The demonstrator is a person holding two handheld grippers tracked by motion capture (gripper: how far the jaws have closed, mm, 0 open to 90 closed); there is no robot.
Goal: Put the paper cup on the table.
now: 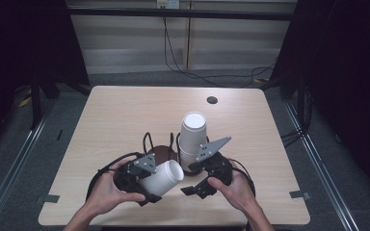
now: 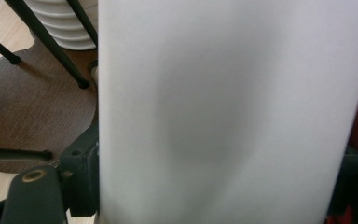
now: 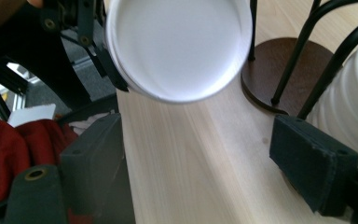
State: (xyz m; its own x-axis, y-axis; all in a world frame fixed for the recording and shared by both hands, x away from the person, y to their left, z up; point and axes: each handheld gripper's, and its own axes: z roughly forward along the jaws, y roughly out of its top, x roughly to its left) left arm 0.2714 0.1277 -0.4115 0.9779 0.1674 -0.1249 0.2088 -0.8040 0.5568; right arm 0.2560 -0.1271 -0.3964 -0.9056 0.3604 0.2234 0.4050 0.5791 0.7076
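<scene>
My left gripper [image 1: 150, 188] pinches a white paper cup [image 1: 163, 177] by its side. The cup lies tipped over in the air, just above the tabletop [image 1: 125, 115], with its mouth toward the right gripper [image 1: 196, 182]. That one's fingers are spread with nothing between them. I think the cup is very light and thin. It is smooth and round, so squeezing hard would dent it. The side wall is the best place to hold. A stack of cups [image 1: 191, 137] stands in a black wire holder [image 1: 147, 140] on a round brown base [image 3: 284, 70].
</scene>
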